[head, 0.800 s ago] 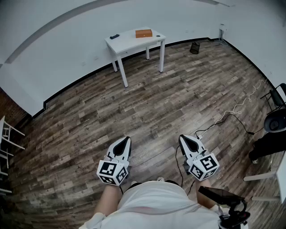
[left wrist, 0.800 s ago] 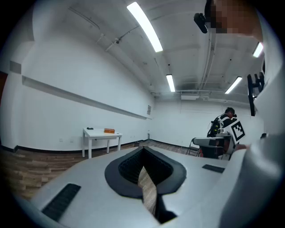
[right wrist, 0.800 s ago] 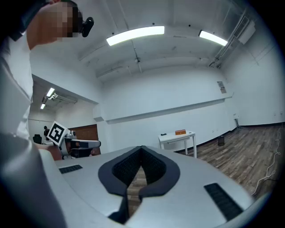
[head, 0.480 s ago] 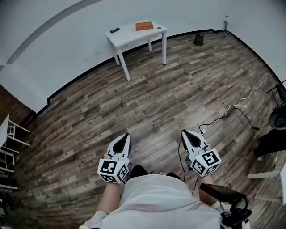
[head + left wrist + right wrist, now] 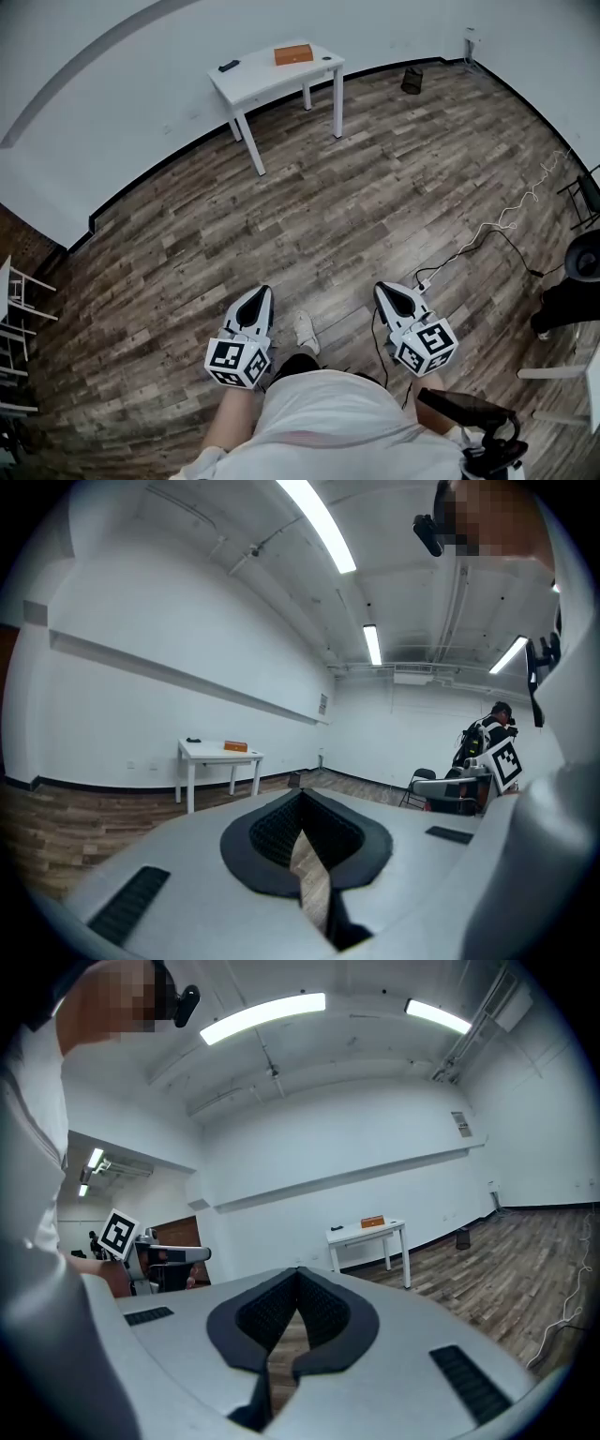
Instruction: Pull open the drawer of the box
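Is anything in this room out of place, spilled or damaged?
Nothing looks spilled or damaged. The only untidy thing is a white cable lying loose across the wooden floor on the person's right. The orange box sits flat on the white table.

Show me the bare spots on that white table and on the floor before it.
The white table is bare along its near edge and between the small black item and the orange box. The wood floor in front of it is open. The right side is crowded: a white cable trails there beside dark gear.
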A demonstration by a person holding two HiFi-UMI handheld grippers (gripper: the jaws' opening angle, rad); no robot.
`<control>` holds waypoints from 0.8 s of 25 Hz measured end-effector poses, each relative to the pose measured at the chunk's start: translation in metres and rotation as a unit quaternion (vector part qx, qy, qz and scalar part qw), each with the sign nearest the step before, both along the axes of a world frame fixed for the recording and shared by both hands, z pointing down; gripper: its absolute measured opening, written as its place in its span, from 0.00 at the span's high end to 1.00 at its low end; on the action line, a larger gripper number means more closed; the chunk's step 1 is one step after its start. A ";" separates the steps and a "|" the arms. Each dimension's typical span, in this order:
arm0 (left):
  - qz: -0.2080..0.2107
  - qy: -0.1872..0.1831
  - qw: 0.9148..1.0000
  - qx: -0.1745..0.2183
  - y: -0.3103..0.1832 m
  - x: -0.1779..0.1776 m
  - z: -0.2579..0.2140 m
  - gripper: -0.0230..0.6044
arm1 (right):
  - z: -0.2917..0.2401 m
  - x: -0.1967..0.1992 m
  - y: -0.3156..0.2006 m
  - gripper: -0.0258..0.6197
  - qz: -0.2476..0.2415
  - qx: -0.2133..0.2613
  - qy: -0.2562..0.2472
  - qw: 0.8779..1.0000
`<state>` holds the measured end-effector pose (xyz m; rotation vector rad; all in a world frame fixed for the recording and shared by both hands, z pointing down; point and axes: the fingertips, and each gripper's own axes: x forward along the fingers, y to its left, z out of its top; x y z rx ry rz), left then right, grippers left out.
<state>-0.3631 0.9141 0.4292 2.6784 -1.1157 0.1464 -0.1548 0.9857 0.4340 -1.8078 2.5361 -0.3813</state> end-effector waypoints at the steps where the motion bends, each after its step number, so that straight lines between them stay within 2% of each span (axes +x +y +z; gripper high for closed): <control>1: 0.001 0.003 1.000 0.000 -0.015 0.004 0.001 0.95 | 0.001 0.005 -0.013 0.96 0.005 -0.003 0.002 1.000; 7: 0.021 0.014 1.000 -0.005 -0.117 0.014 -0.004 0.95 | -0.011 0.018 -0.114 0.96 0.026 -0.007 0.008 1.000; 13: 0.021 0.024 0.999 -0.002 -0.222 -0.009 -0.013 0.95 | -0.025 0.000 -0.215 0.96 0.023 -0.001 0.020 1.000; 17: 0.022 0.027 0.999 -0.007 -0.272 -0.023 -0.010 0.95 | -0.026 -0.013 -0.263 0.96 0.025 -0.002 0.023 0.999; 20: 0.025 0.033 0.999 -0.017 -0.292 -0.025 -0.004 0.95 | -0.023 -0.016 -0.288 0.96 0.025 -0.012 0.025 0.999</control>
